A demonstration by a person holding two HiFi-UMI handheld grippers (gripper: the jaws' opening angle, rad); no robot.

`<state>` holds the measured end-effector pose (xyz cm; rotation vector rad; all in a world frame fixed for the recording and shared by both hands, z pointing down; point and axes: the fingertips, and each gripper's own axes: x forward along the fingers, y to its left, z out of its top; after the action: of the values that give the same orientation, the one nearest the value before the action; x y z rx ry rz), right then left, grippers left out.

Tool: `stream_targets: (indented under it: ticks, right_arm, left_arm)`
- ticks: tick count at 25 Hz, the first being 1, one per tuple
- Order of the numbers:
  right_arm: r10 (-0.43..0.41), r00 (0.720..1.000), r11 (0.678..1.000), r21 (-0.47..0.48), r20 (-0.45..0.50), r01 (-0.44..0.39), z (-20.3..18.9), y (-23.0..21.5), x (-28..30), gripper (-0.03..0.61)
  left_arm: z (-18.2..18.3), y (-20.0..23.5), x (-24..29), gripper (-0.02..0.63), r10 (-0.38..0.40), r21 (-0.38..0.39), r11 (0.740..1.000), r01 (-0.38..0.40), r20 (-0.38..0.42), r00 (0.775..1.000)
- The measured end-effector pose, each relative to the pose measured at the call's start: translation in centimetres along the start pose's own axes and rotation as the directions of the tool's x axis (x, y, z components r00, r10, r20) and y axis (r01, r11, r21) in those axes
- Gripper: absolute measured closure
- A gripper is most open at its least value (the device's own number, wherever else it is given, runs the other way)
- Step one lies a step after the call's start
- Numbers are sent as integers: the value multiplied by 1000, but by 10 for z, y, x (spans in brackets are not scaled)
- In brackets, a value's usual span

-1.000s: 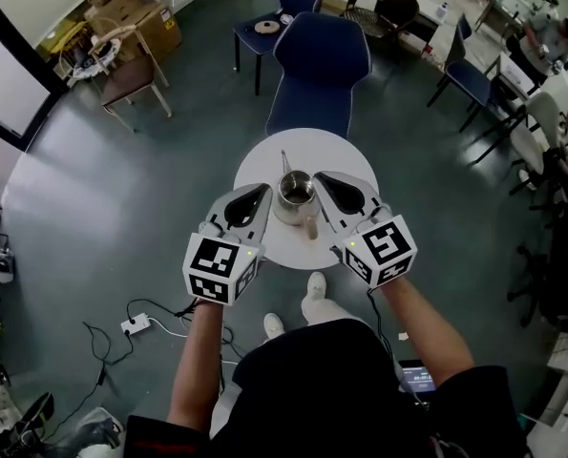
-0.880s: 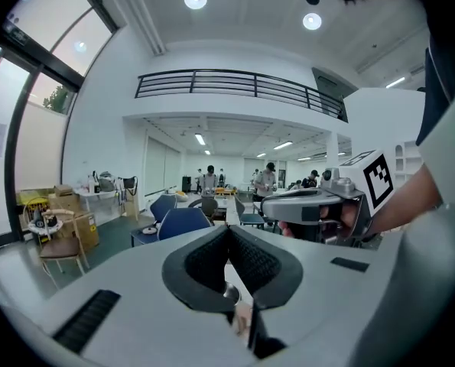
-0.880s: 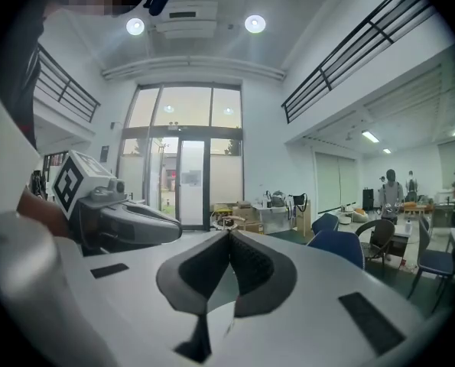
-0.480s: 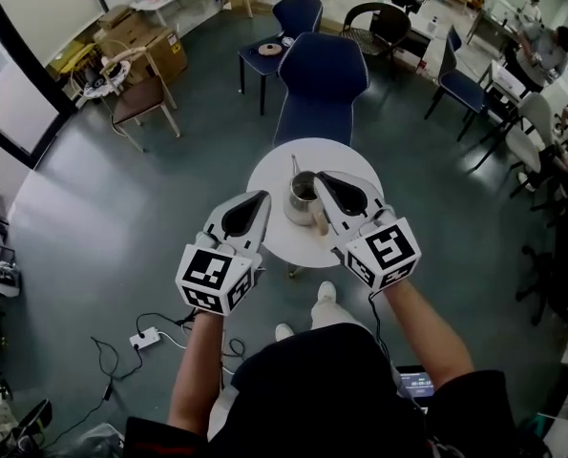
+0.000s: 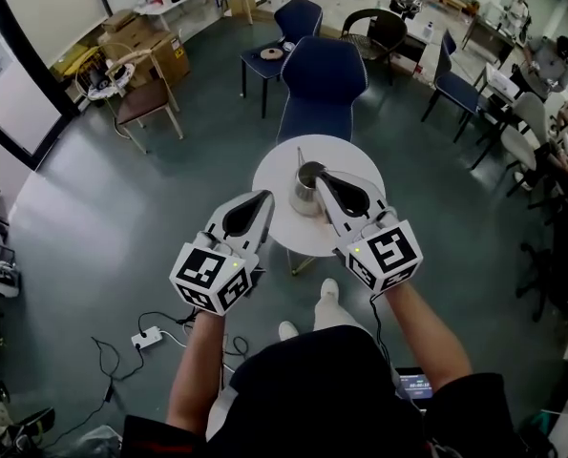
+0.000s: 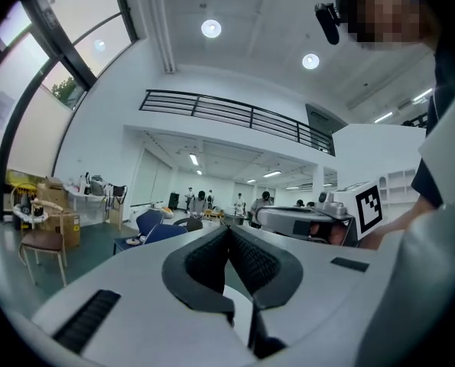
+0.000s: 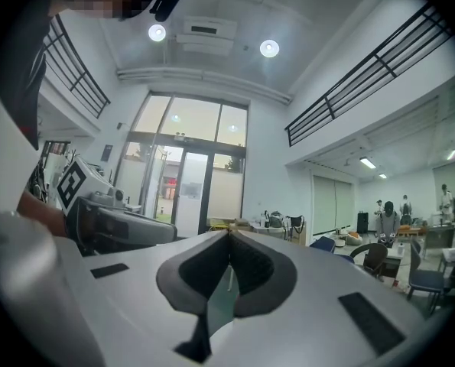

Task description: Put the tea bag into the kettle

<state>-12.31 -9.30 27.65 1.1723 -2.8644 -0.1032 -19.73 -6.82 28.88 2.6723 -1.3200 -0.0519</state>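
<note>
As it stands, the silvery kettle point(image 5: 305, 191) looks lidless

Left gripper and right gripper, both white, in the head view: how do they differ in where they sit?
The white left gripper points at the white round table's left edge, beside the metal kettle; the white right gripper overlaps that kettle's rim. The left sits nearer the person, the right farther forward. Both have their jaws together.
</note>
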Motion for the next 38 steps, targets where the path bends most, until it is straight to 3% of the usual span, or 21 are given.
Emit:
stream_targets:
  ticks: [7, 20, 25, 33, 38]
  right_arm:
    - [-18, 1000, 1000, 3, -14, 18, -1, 28, -15, 560]
    - [-18, 1000, 1000, 8, -21, 18, 1, 31, -34, 560]
    - [-12, 1000, 1000, 13, -3, 12, 5, 27, -57, 560]
    - [39, 999, 999, 18, 23, -40, 19, 32, -103, 560]
    - [37, 999, 999, 19, 28, -37, 23, 30, -136, 560]
  left_arm:
    - [-2, -9, -28, 598, -12, 26, 1000, 12, 11, 1000]
    - [3, -26, -36, 598, -8, 30, 1000, 8, 22, 1000]
    - [7, -52, -35, 598, -20, 2, 1000, 20, 49, 999]
    - [9, -104, -41, 598, 4, 37, 999, -6, 51, 999]
    - [18, -135, -45, 598, 17, 16, 1000, -18, 96, 995]
